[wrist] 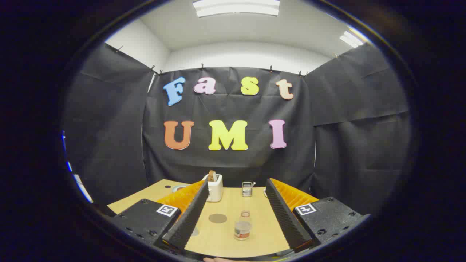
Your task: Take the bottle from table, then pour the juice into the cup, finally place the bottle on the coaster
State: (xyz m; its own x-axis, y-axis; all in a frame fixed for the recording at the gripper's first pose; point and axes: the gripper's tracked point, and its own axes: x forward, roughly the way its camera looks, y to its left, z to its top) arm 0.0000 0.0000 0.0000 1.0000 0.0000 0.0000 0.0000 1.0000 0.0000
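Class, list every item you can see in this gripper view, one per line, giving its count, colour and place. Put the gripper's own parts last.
Bottle: one, clear, upright on the table between the open fingers.
Coaster: one, grey-brown disc, flat, beside the bottle.
Toaster: one, white, brown item in its slot, far end.
Cup: one, small, ribbed, clear, far end beside the toaster.
Table: one, light wood.
Gripper: one; black ribbed fingers, orange backs, spread wide, holding nothing.
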